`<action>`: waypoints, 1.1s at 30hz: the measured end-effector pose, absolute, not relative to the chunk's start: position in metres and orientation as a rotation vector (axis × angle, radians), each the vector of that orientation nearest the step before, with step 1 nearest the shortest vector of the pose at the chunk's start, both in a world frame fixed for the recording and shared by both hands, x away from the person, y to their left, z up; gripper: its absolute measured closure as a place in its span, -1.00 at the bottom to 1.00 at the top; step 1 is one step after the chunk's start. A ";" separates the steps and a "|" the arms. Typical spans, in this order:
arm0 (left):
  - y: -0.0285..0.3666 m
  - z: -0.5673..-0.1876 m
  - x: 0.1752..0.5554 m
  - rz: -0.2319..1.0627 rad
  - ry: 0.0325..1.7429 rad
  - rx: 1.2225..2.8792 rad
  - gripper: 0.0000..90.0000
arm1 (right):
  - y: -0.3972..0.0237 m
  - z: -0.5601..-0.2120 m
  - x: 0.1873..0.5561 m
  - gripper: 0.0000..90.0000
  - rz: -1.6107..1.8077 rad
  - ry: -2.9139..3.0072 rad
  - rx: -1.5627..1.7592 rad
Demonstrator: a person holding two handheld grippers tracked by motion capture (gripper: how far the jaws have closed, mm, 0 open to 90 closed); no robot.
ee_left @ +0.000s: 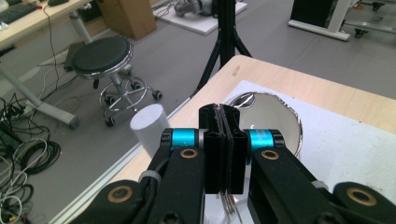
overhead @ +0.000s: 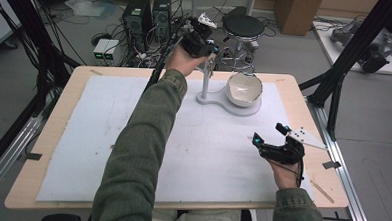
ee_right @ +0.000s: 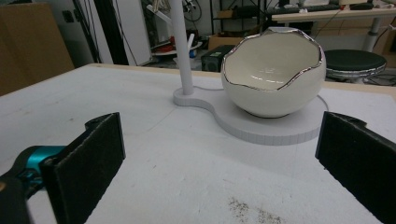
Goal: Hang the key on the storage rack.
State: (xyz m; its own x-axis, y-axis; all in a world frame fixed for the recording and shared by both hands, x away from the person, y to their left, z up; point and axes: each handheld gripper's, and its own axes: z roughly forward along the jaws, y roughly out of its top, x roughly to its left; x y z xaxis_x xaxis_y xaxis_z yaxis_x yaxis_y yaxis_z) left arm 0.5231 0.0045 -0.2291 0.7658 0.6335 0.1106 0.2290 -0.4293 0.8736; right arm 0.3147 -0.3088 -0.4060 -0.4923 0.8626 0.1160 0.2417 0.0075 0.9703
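The left gripper point(overhead: 209, 52), jaws pressed together, hovered beside the white post point(overhead: 205, 81). The right gripper point(overhead: 269, 135), jaws wide apart, faced the eggshell-shaped bowl point(ee_right: 273, 77) ahead.

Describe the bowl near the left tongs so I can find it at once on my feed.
Start at the white mat covering the wooden table; at its far edge sits a white stand with an upright post. The bowl rests on that stand's round end, right of the post. It is cream-white, egg-shaped, with a jagged, silver-edged rim like a cracked shell.
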 end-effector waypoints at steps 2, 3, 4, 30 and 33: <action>0.005 -0.232 0.525 0.536 0.662 2.022 0.97 | -0.308 -0.406 0.315 -0.99 1.517 1.760 1.129; 0.006 -0.235 0.526 0.540 0.667 2.022 0.96 | -0.308 -0.406 0.315 -0.99 1.515 1.761 1.128; 0.006 -0.235 0.526 0.540 0.667 2.022 0.96 | -0.308 -0.406 0.315 -0.99 1.514 1.762 1.128; 0.010 -0.249 0.526 0.549 0.716 2.023 0.62 | -0.308 -0.406 0.314 -0.99 1.503 1.775 1.123; 0.010 -0.247 0.525 0.502 0.730 2.012 0.42 | -0.308 -0.406 0.313 -0.99 1.501 1.773 1.126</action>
